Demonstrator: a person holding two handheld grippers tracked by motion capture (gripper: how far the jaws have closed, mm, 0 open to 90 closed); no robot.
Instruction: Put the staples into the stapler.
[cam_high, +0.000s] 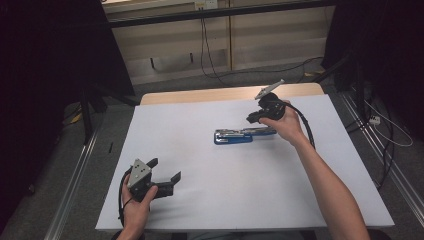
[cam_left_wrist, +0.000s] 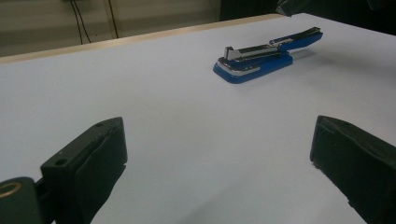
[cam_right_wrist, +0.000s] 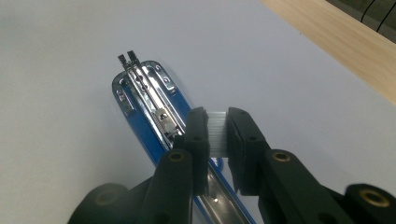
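**Staple strip poised above the open stapler's channel**

The right gripper (cam_right_wrist: 218, 133) has its jaws clamped on a small strip of staples (cam_right_wrist: 217, 132), which shows as a pale ribbed block between the pads. Directly below and beyond it lies the blue stapler (cam_high: 236, 135), opened out flat on the tabletop (cam_high: 200, 205), right of centre and toward the far edge. Its long axis runs roughly parallel to that far edge, with the blue base to the left and the opened top arm reaching right, toward the right hand (cam_high: 285, 122).

In the right gripper view the metal magazine (cam_right_wrist: 149, 95) runs away from the jaws, so the strip sits over the near end of the channel and roughly in line with it. The coming move, as I judge it, turns on that alignment: the strip must come down along the channel's length, not across it. The right hand is plainly the nearer one.

The left gripper (cam_high: 165, 179) sits near the tabletop's near left corner, well apart from the stapler, jaws wide apart with nothing between them.

Hard to make out: whether the strip already touches the magazine or hangs just above it, since the jaws cover the spot. The stapler's near end is cut off behind the right gripper's body, and the number of staples cannot be told.
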